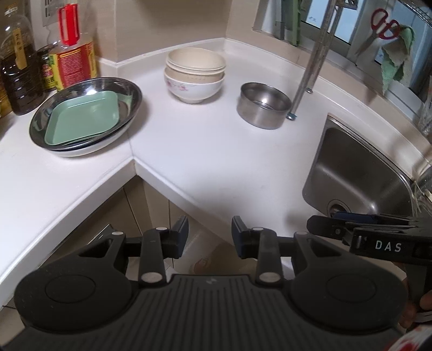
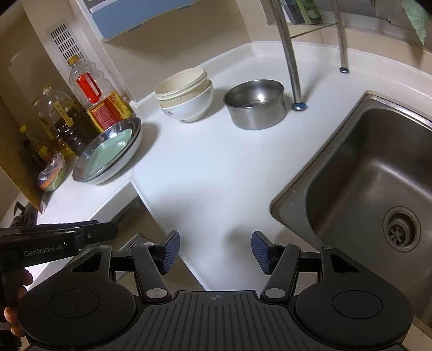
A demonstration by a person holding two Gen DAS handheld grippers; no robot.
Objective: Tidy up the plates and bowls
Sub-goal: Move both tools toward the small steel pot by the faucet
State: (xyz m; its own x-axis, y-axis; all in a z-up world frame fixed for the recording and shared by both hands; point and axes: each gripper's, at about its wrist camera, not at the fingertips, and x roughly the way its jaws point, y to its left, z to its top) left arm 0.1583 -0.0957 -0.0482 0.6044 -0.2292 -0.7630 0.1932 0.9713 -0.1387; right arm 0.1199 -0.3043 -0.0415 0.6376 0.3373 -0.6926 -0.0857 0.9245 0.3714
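Observation:
A stack of plates sits at the left of the white counter: a green square plate (image 1: 83, 118) in a steel dish (image 1: 129, 91) on a white plate (image 1: 81, 152). It also shows in the right wrist view (image 2: 108, 154). A stack of cream and white bowls (image 1: 194, 75) stands behind, also in the right wrist view (image 2: 186, 94). A steel bowl (image 1: 263, 105) stands alone to the right (image 2: 255, 106). My left gripper (image 1: 210, 235) is open and empty, held back over the counter's front edge. My right gripper (image 2: 214, 251) is open and empty, near the front edge too.
A steel sink (image 2: 372, 189) lies at the right (image 1: 359, 172). Oil and sauce bottles (image 2: 91, 102) stand at the back left. A rack's steel leg (image 2: 293, 67) stands by the steel bowl. Scissors (image 1: 380, 24) and a green cloth (image 1: 397, 56) hang at the window.

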